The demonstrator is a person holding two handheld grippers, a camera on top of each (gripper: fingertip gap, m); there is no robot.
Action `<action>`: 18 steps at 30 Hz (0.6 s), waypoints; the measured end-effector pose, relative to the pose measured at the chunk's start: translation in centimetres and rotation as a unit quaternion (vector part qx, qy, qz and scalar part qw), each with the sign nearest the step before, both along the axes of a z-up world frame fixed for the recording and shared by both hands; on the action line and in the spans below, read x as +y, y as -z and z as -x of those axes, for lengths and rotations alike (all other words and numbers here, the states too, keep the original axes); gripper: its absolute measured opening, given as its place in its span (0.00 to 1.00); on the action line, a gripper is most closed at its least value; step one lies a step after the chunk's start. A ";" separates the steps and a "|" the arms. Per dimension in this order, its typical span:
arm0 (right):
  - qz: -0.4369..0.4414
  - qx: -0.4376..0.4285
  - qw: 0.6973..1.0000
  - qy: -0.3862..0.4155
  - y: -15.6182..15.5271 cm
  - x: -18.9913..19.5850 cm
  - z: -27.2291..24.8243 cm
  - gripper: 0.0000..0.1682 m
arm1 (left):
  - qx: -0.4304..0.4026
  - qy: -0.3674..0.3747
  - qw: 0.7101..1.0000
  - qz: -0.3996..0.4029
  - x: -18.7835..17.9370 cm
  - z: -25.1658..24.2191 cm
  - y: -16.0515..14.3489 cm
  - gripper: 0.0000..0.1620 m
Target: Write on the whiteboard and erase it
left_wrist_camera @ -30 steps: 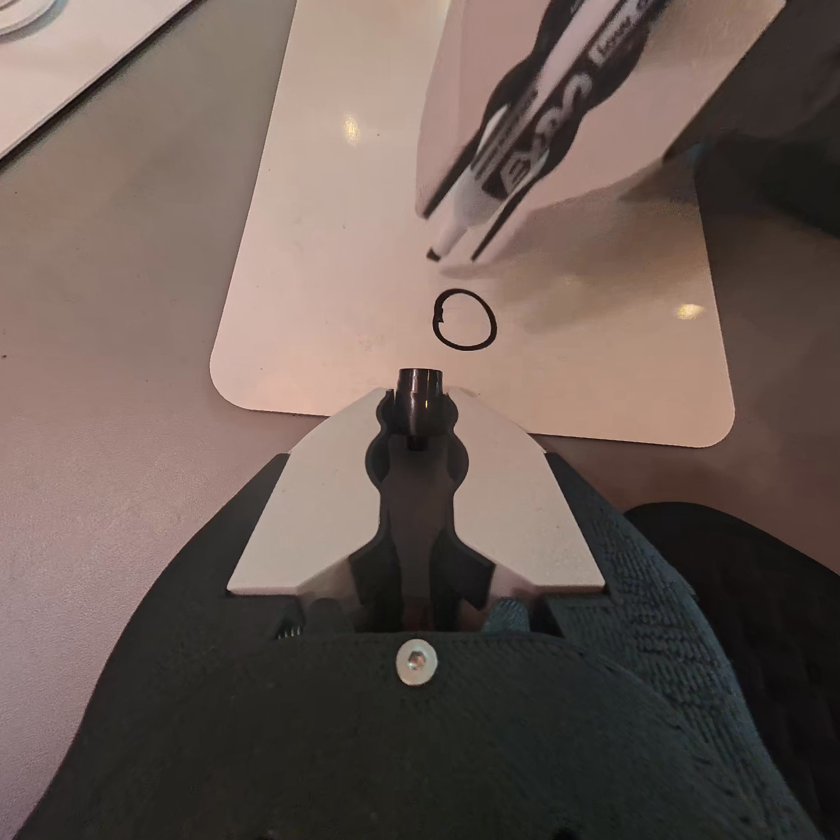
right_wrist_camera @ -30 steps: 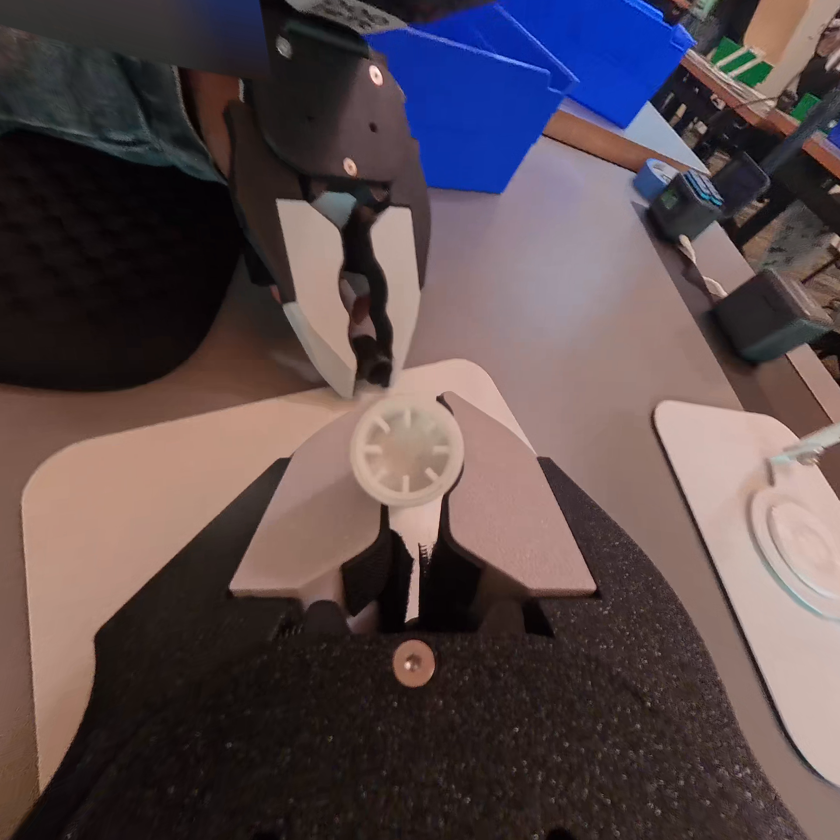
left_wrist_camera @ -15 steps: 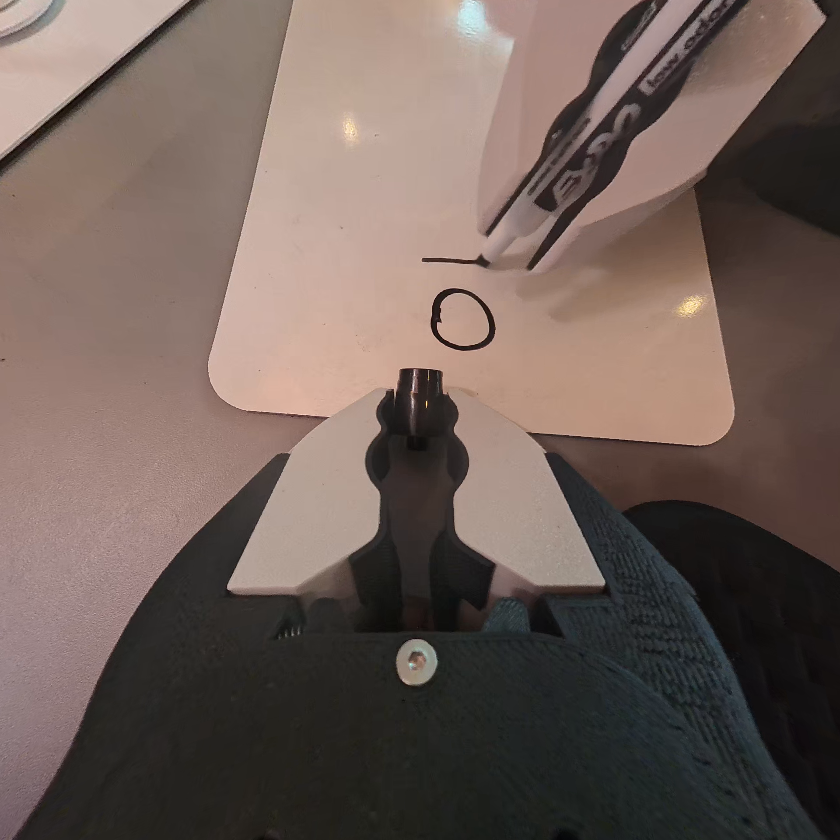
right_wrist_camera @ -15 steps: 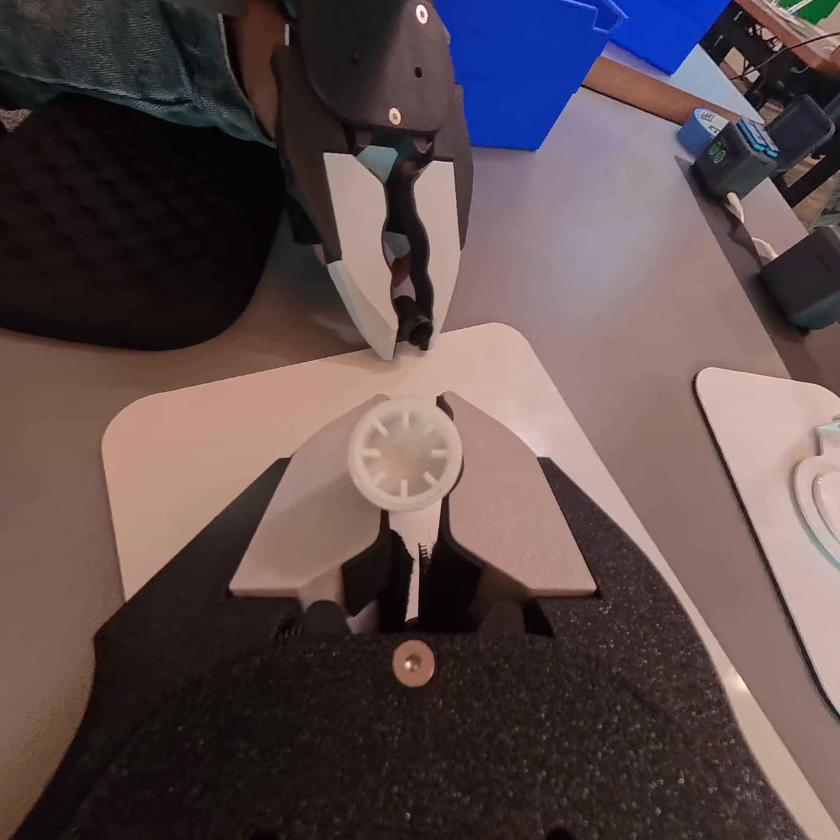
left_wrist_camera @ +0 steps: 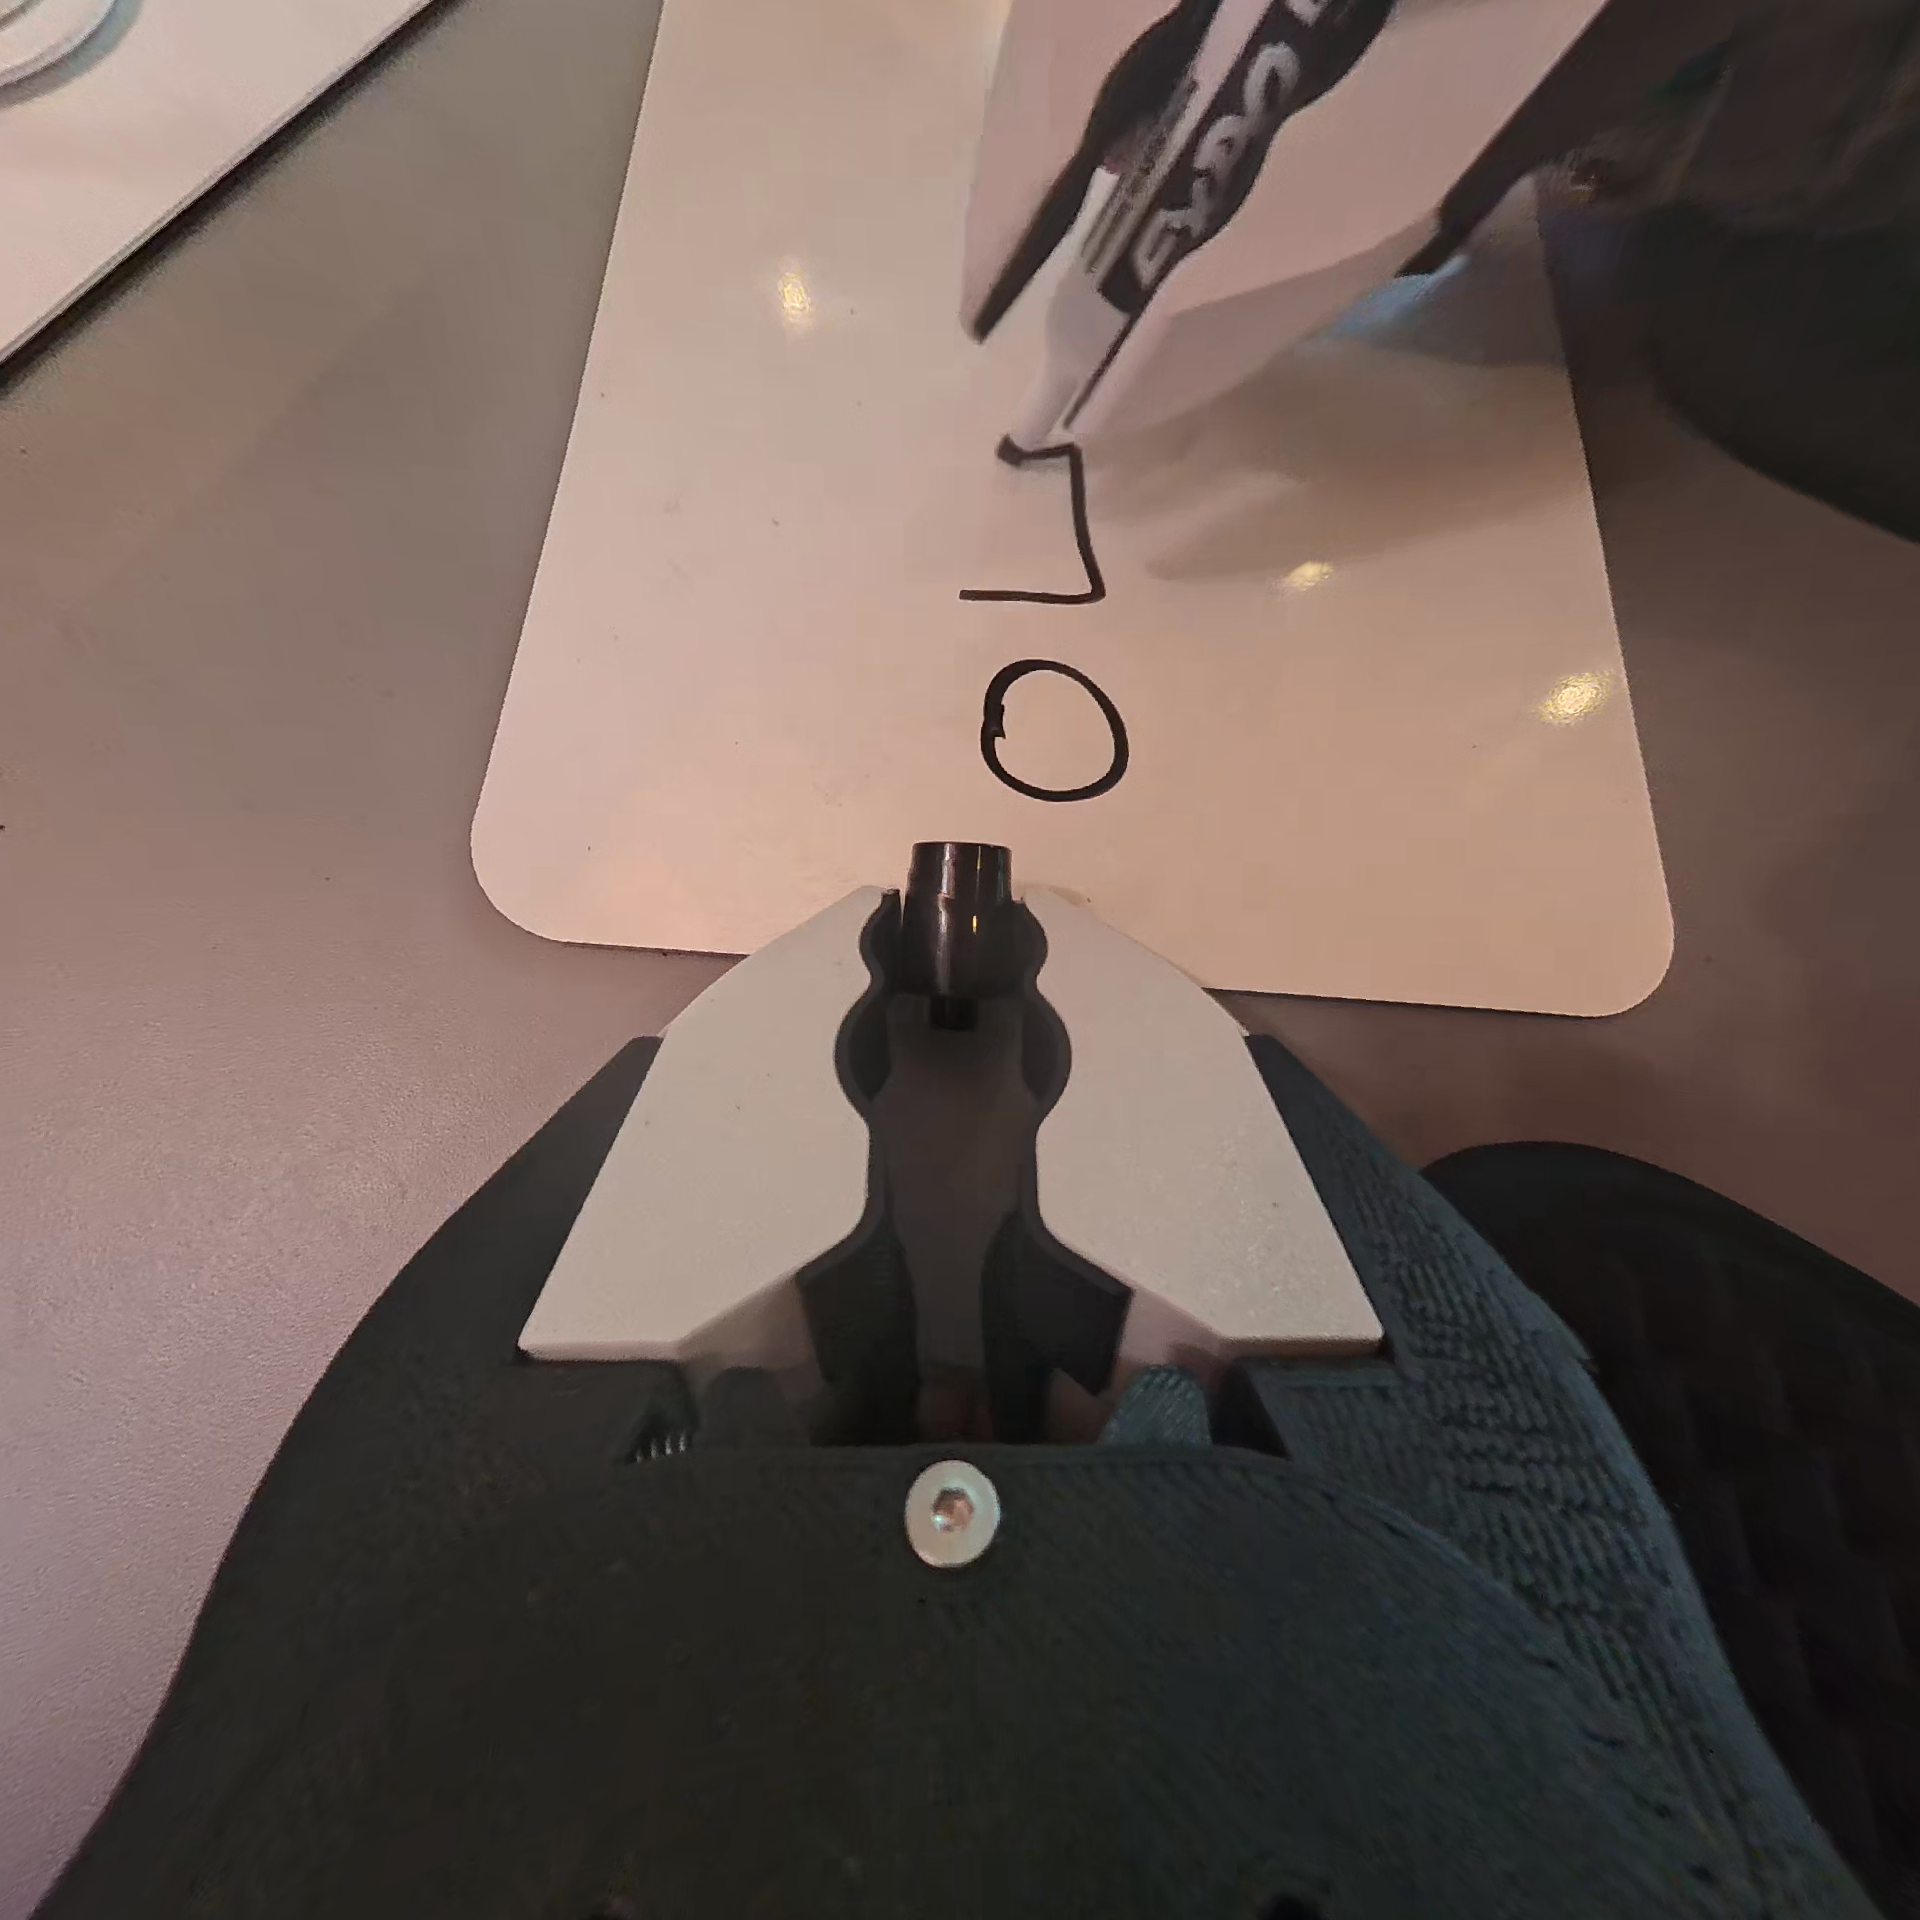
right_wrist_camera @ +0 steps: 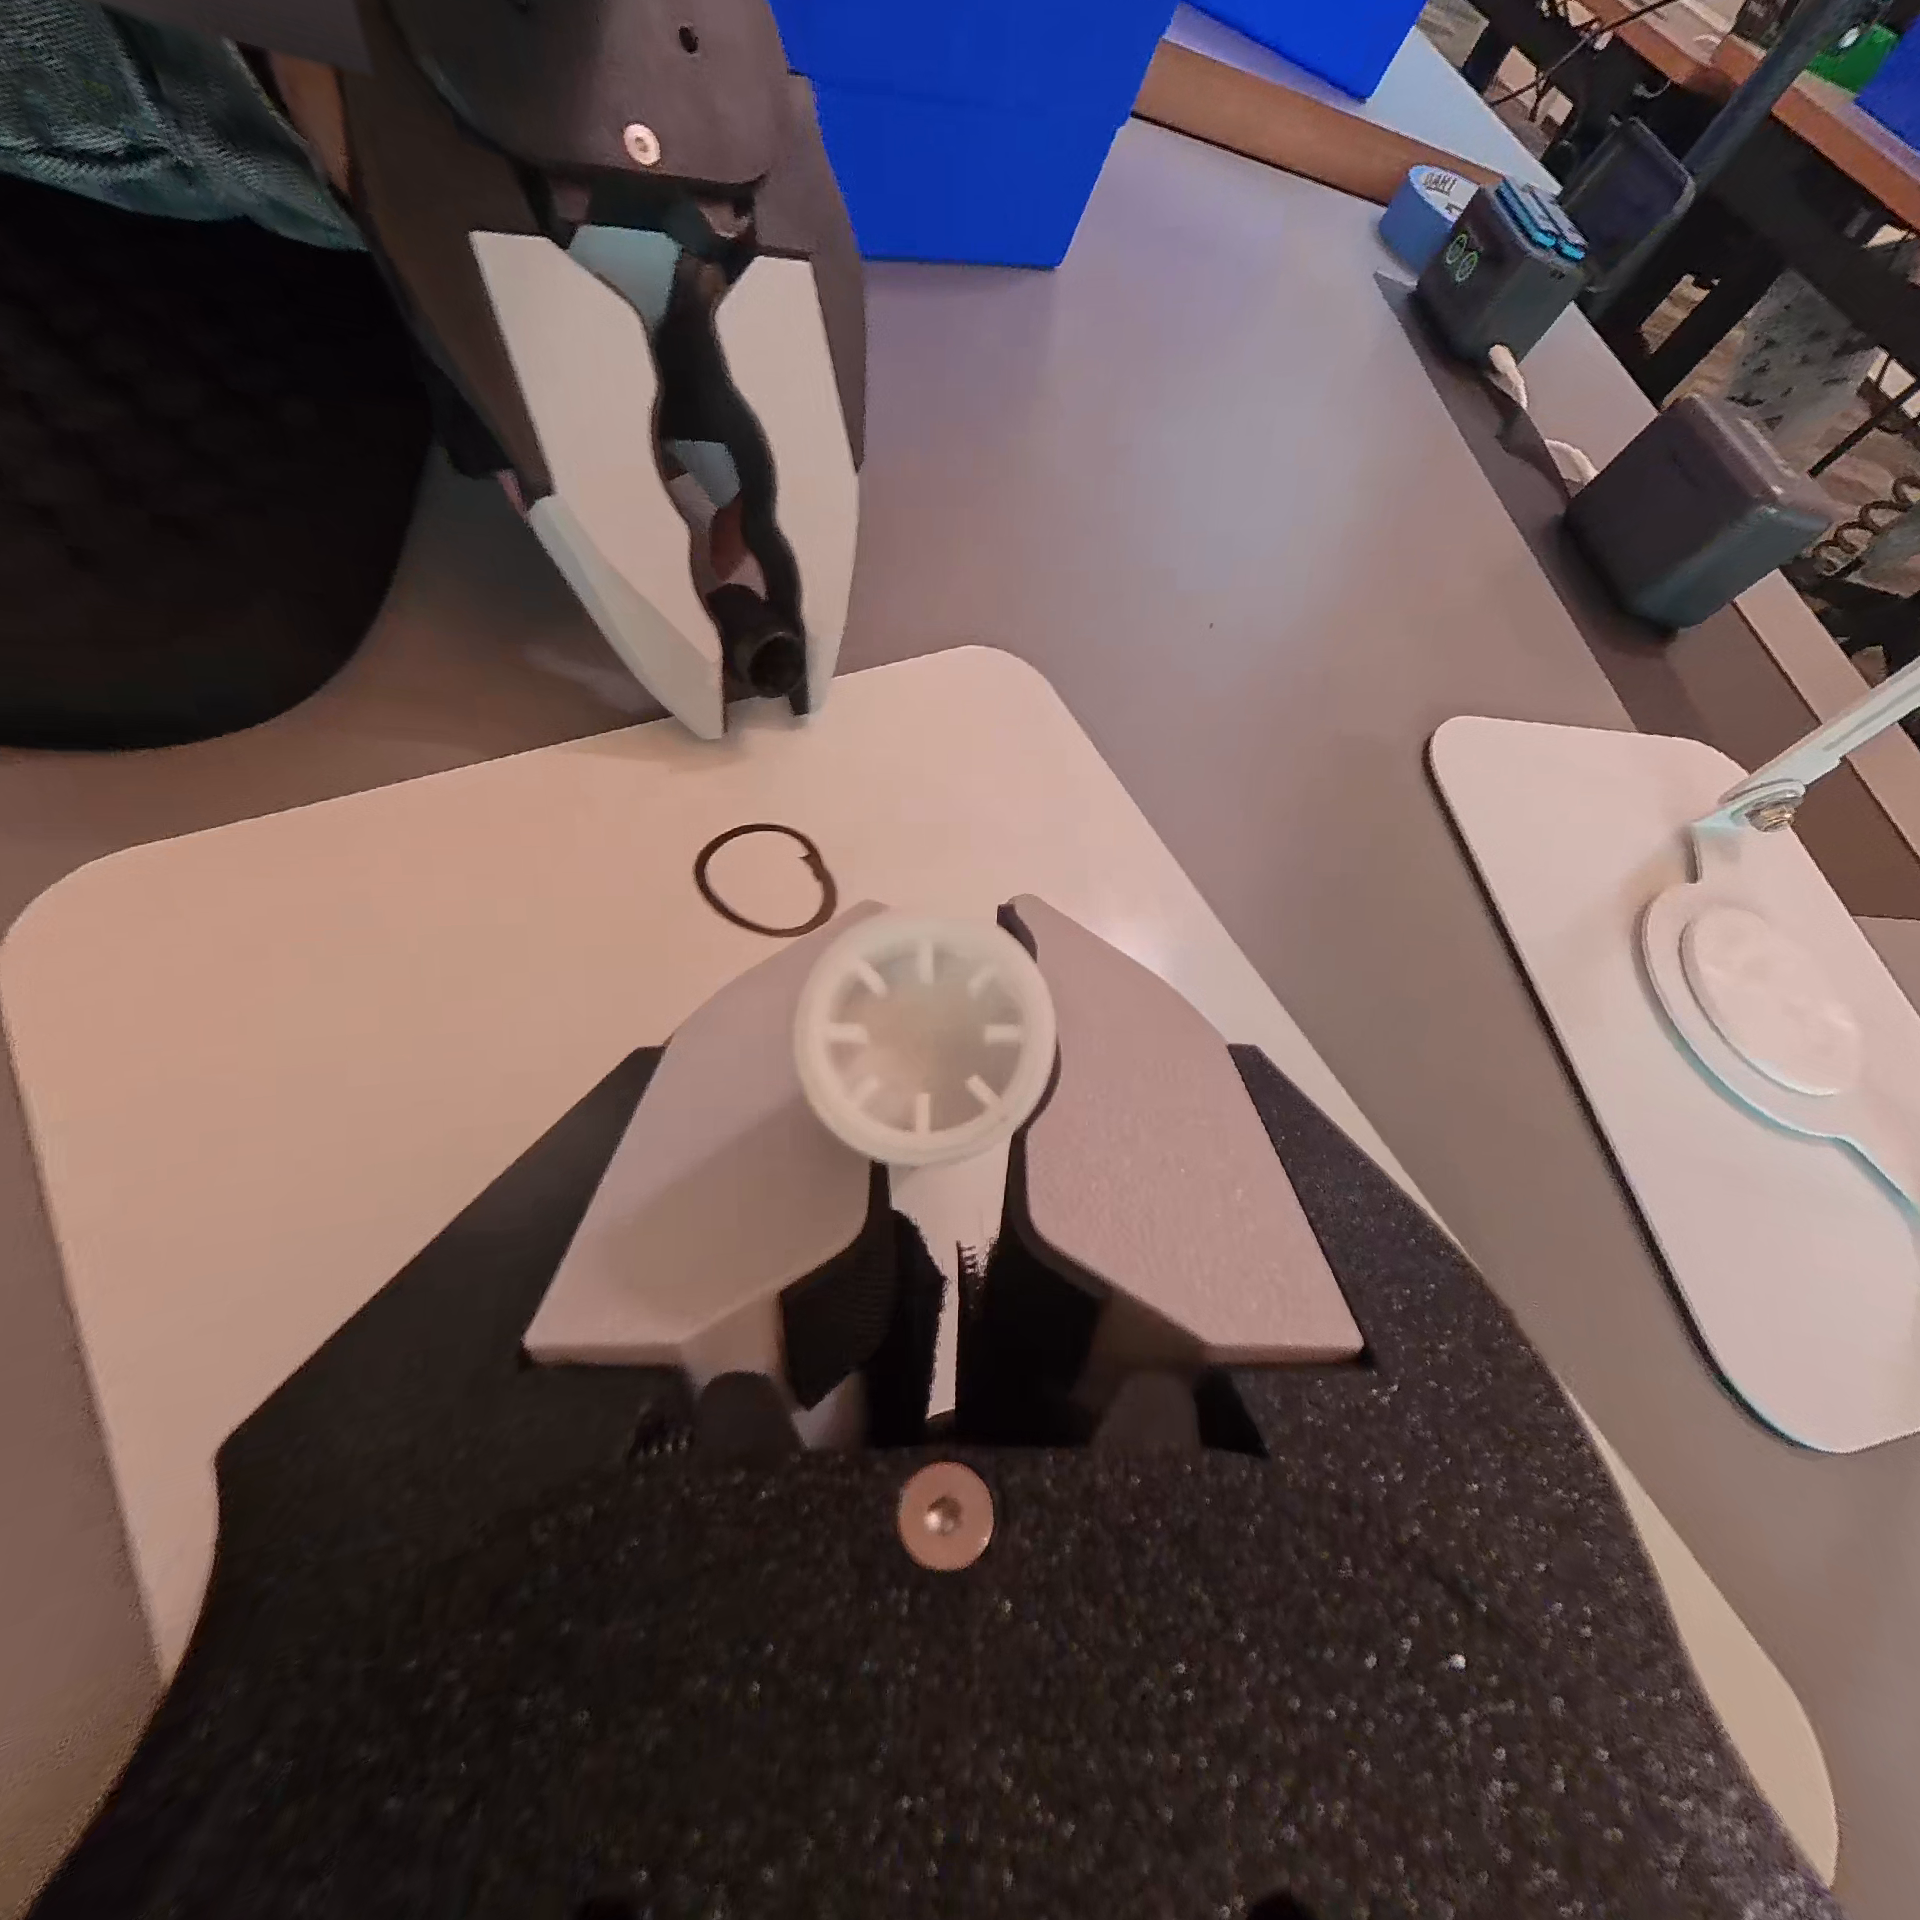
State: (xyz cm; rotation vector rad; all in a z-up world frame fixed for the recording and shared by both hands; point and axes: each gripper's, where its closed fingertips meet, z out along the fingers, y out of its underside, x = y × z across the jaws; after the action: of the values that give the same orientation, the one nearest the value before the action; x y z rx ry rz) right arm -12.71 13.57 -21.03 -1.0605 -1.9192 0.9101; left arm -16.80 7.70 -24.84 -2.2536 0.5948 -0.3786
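A white whiteboard [left_wrist_camera: 727, 623] lies on the grey table; it also shows in the right wrist view [right_wrist_camera: 312, 1039]. A black drawn circle [left_wrist_camera: 1055, 748] sits near its close edge, with an angular black line [left_wrist_camera: 1081, 540] beyond it. My right gripper [left_wrist_camera: 1049, 364] is shut on a white and black marker [left_wrist_camera: 1174, 208], tip down on the board at the line's far end. In the right wrist view my right gripper [right_wrist_camera: 935, 914] holds the marker's white back end [right_wrist_camera: 925, 1049]. My left gripper [left_wrist_camera: 956, 894] is shut on the black marker cap [left_wrist_camera: 956, 914] at the board's near edge.
A second white board [right_wrist_camera: 1558, 935] with a white stand base lies to the right. Blue bins [right_wrist_camera: 966, 125] and dark boxes [right_wrist_camera: 1683, 530] stand at the back. A black rounded cushion-like object [right_wrist_camera: 156, 468] sits beside the left gripper [right_wrist_camera: 758, 707]. The grippers' ends are close to 9 cm from one another.
The marker came down beyond the circle and drew a stroke to the right, one away from me, then a short one to the left. The left gripper has stayed still.
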 end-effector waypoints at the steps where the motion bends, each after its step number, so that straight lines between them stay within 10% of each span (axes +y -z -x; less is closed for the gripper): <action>1: -0.001 0.001 1.000 0.002 0.0 0.3 0.4 0.10 | 0.000 0.001 1.000 -0.001 0.0 0.0 0.0 0.13; 18: 0.044 0.040 0.998 0.022 -2.1 0.7 0.3 0.10 | 0.001 0.004 1.000 -0.001 -0.1 -0.1 0.0 0.13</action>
State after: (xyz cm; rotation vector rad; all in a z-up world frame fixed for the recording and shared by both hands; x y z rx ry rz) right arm -13.06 14.26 -18.98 -1.0957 -1.7977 1.0057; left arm -16.69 7.64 -24.84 -2.2518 0.6050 -0.3788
